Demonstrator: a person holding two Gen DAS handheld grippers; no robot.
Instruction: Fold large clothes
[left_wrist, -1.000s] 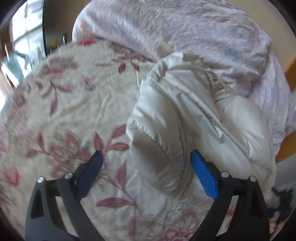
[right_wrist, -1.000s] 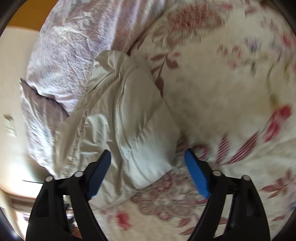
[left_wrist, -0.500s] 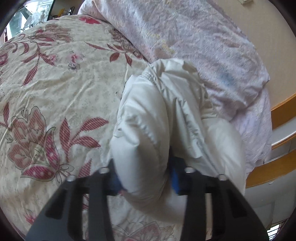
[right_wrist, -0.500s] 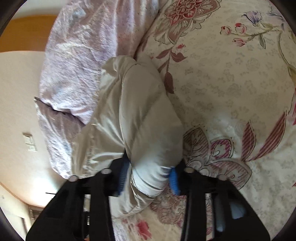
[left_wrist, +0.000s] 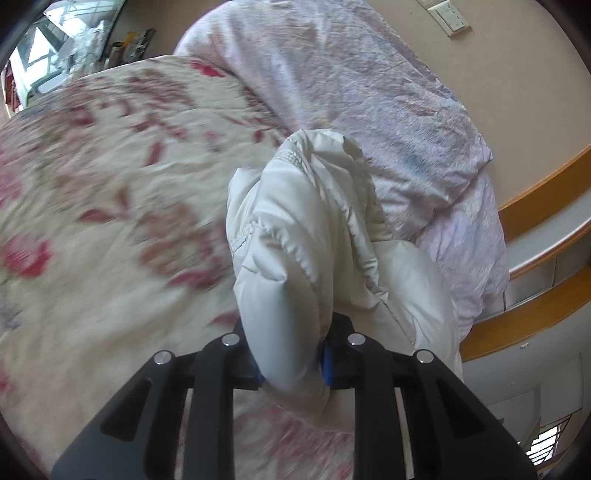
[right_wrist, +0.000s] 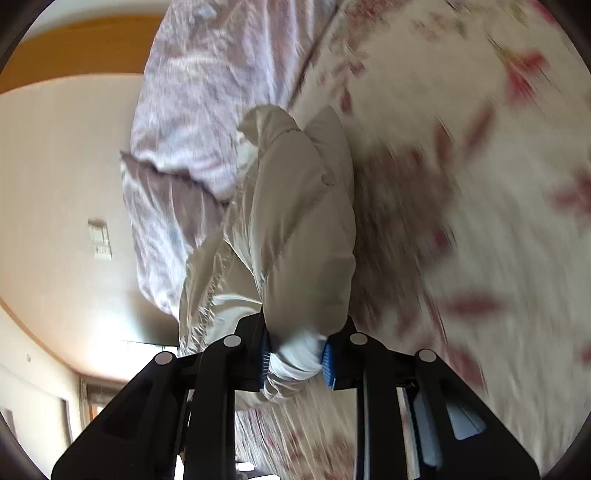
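Note:
A white puffy quilted jacket (left_wrist: 295, 236) is bunched up and raised off a floral bedspread (left_wrist: 110, 184). My left gripper (left_wrist: 291, 363) is shut on a thick padded fold of it; blue fingertips (left_wrist: 326, 363) show at the fold's side. In the right wrist view the same jacket (right_wrist: 303, 221) hangs from my right gripper (right_wrist: 295, 360), which is shut on another bunched end of it, with blue pads (right_wrist: 328, 363) pressed against the fabric.
A pale lilac duvet or pillow (left_wrist: 369, 92) lies heaped at the head of the bed, and shows in the right wrist view (right_wrist: 207, 110). A wooden bed frame (left_wrist: 535, 199) and beige wall with a switch plate (left_wrist: 452, 16) are beyond it.
Both grippers went from open around the jacket to shut on its folds. They have since lifted the jacket off the bedspread, and the background is blurred with motion.

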